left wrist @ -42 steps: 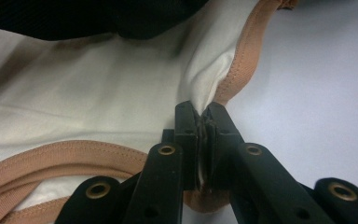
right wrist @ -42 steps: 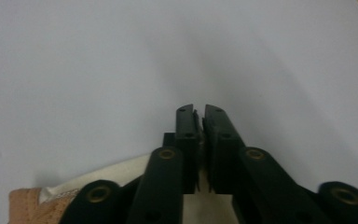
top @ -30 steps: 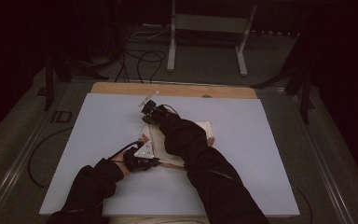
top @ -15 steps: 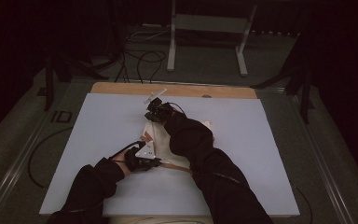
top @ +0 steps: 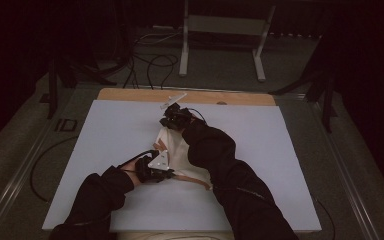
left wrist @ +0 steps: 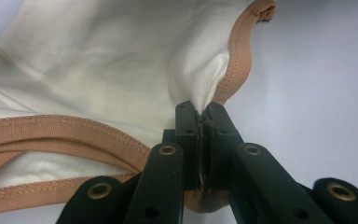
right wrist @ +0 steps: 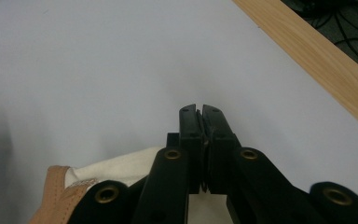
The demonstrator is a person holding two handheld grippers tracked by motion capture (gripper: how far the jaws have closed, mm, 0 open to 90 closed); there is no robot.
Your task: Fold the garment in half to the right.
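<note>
Change: while the left gripper (top: 169, 173) stays near the front edge, the right gripper (top: 169, 121) has moved farther toward the wooden strip (top: 130, 94), stretching the cloth.
Cloth: cream woven garment (left wrist: 98, 70) with tan ribbed trim (left wrist: 51, 126), lying mid-sheet on the pale table cover (top: 280, 165).
Left jaws: pressed together on a fold of the garment.
Right jaws: together at the garment's far end; cloth between them hard to make out.
Hidden: the sleeve (top: 220, 155) covers much of the garment.

table (top: 110, 130): pale sheet, wooden far edge | on it: cream cloth (top: 180, 152)
</note>
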